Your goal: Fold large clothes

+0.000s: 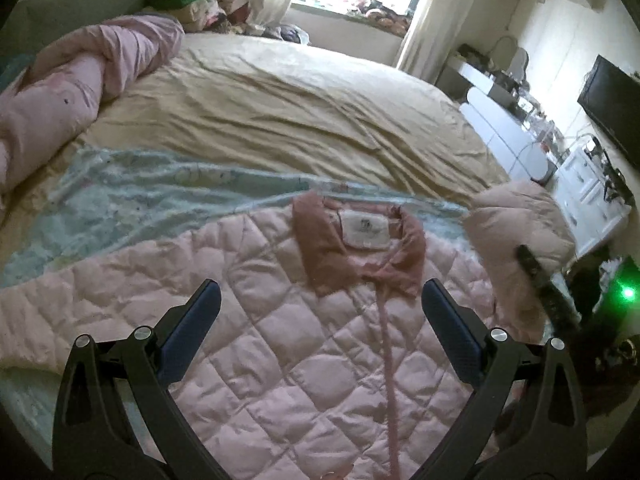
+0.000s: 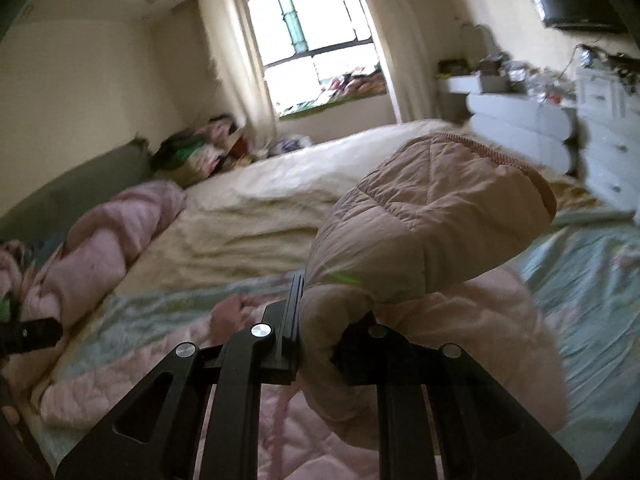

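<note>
Claws, two: my left claw (image 1: 320,308) hangs released above one quilted pink jacket (image 1: 280,352) on the bed (image 1: 280,120); my right claw (image 2: 320,344) grasps its sleeve (image 2: 432,216).

The left gripper (image 1: 320,316) is hovering with its fingers (image 1: 192,332) spread wide over a pink quilted jacket (image 1: 280,360) lying on the bed (image 1: 280,120). The collar (image 1: 360,248) is lying just beyond the fingertips, the sleeve (image 1: 516,224) lifted beyond the right-hand finger.

Pale pink diamond-quilted jacket (image 1: 288,360), dusty-rose collar (image 1: 320,248); beige sheet (image 1: 280,120); light-blue printed blanket (image 1: 120,200).
</note>
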### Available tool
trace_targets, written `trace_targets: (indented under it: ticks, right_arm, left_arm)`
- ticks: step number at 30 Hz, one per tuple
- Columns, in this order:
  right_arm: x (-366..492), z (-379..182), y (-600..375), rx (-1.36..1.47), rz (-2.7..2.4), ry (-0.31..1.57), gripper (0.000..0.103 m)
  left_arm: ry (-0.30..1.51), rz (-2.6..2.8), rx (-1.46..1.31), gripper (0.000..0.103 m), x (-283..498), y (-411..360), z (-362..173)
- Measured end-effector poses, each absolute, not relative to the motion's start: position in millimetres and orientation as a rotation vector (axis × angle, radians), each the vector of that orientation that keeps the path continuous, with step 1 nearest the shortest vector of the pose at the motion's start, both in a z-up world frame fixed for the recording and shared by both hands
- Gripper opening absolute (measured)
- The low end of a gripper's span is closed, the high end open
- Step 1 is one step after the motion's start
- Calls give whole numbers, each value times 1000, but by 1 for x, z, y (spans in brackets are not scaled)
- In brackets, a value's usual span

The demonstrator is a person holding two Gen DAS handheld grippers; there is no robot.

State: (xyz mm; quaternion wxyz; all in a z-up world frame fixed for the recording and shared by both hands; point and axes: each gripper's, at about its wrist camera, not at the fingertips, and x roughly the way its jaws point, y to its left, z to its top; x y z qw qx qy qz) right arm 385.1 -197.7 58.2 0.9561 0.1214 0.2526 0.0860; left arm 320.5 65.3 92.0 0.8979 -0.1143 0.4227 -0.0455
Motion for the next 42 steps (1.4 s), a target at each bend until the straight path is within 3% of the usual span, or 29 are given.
trace_targets:
  ticks: [6,8,10,15,16,18,19,25,32,37,42]
  right_arm:
    - [392,-9,-162,299,200,660,14]
    - [393,-29,-156,322,199,717,19]
    - [387,-50,-157,379,215,793,33]
    - [360,-60,-182,670,214,796,45]
    - [353,-59,-190,731,175,773,53]
    - [348,-55,-197,806,157,727,44]
    - [348,-52,-198,817,174,712,21]
    - [342,-11,-132,409,294,620,16]
    - [320,-33,-43,-32,449,714,16]
    - [303,-45,-25,-173,489,755,29]
    - [288,-50,-20,-187,559,779,58]
  left_arm:
    - [942,-109,-234,94,316,66,48]
    - [962,-120,-255,94,315,68,34]
    - [979,-130,-277,94,314,70,25]
    - [1004,-142,-337,94,315,80,9]
    - [1005,-145,-348,94,315,81,9]
    - [1005,-152,-372,94,316,84,9]
    - [1005,-156,-391,94,316,86,9]
    - [984,-250,-535,94,317,99,15]
    - [973,-331,-708,94,321,113,9]
    - [1014,-338,-739,94,325,112,-12]
    - [1050,-364,-816,94,328,111,-37]
